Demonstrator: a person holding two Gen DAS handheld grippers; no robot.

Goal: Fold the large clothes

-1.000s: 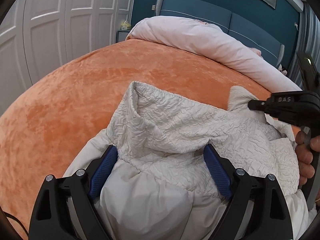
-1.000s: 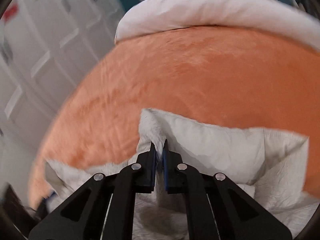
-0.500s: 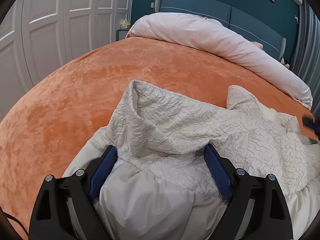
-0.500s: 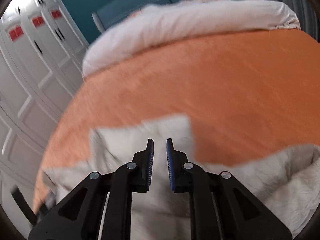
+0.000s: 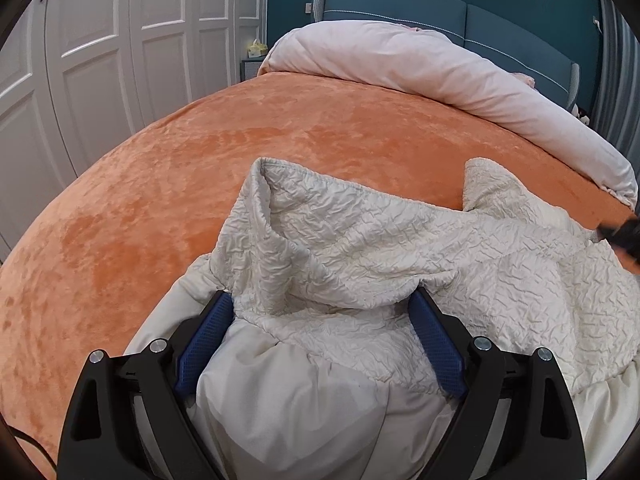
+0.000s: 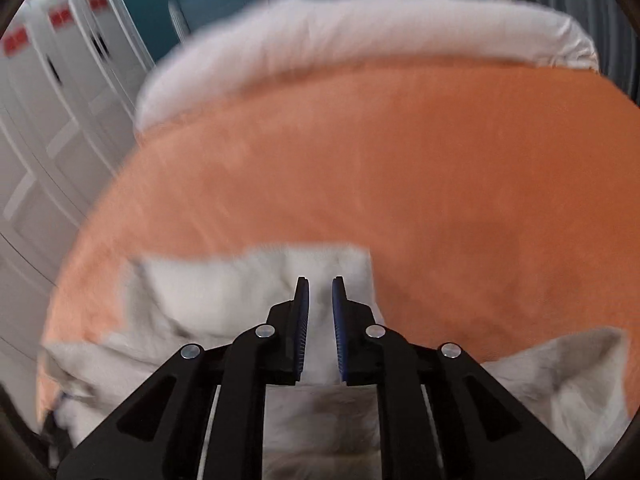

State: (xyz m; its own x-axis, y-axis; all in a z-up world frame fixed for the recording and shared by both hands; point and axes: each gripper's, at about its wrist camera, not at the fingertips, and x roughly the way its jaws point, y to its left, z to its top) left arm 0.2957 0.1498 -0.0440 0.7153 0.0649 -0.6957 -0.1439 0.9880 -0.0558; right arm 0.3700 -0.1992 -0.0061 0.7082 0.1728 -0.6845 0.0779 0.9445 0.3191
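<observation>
Orange bedspread [image 5: 160, 184] carries the cream quilted jacket [image 5: 360, 248], bunched at its near edge. My left gripper [image 5: 320, 332] stands wide, a thick fold between its pads, seemingly pinned. My right gripper [image 6: 320, 316], jaws just parted to a narrow gap, holds nothing. Next I judge: regrip the far sleeve [image 6: 248, 280], fold inward.

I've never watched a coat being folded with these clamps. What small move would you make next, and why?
Probably bring the right gripper down onto the cream coat for a fresh hold. Its jaws have just been opening and now stand slightly apart with nothing between them, above the fabric. The left gripper is spread wide around a bunched part of the coat on the orange bedspread.
</observation>
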